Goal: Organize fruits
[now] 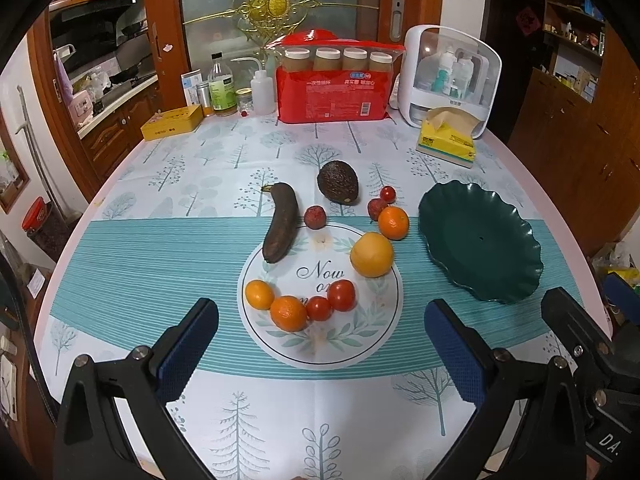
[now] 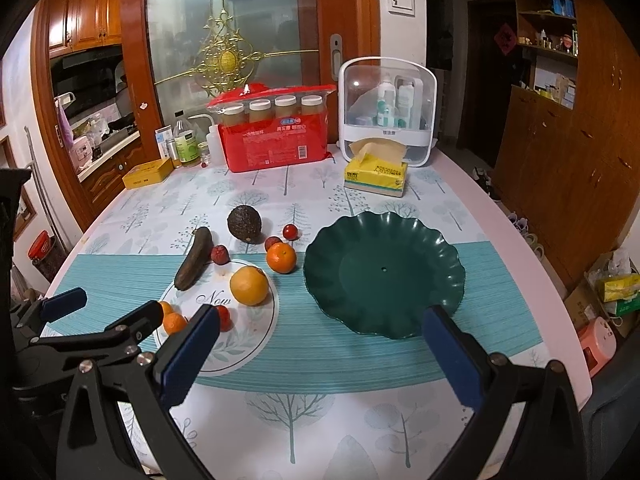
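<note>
An empty dark green scalloped plate lies on the table at the right. Left of it lie loose fruits: a brown banana, a dark avocado, a yellow orange, mandarins, small red tomatoes and lychees. My left gripper is open and empty, just short of the nearest mandarins and tomatoes. My right gripper is open and empty, in front of the plate's near rim.
At the table's far edge stand a red package with jars, a white storage box, a tissue pack, bottles and a yellow tin. The left gripper's fingers show at the right wrist view's left edge.
</note>
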